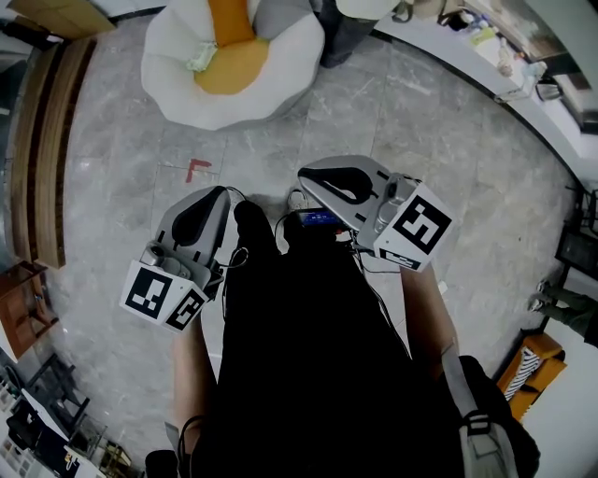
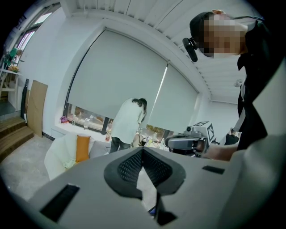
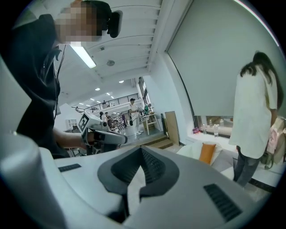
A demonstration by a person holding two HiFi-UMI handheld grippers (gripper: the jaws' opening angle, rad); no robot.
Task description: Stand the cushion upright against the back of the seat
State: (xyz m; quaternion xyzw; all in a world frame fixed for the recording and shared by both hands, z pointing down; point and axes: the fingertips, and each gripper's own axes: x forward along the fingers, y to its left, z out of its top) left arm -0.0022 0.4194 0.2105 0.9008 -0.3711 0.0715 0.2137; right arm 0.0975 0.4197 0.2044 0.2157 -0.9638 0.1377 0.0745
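A white petal-shaped seat (image 1: 280, 56) stands on the grey floor well ahead of me. An orange cushion (image 1: 230, 19) is in it. In the left gripper view the cushion (image 2: 82, 148) looks upright against the seat back, and it also shows small in the right gripper view (image 3: 207, 153). My left gripper (image 1: 217, 194) and right gripper (image 1: 305, 177) are held close to my body, far from the seat. Both are shut with nothing between their jaws. From the left gripper (image 2: 143, 150) I see the other gripper at the right, and from the right gripper (image 3: 142, 150) I see the other at the left.
A person in a white top (image 2: 127, 125) stands just behind the seat, by a window ledge with bottles. A small pale green thing (image 1: 201, 58) lies on the seat. A red mark (image 1: 196, 169) is on the floor. Wooden steps (image 1: 42, 149) run along the left, a counter (image 1: 495, 56) at the upper right.
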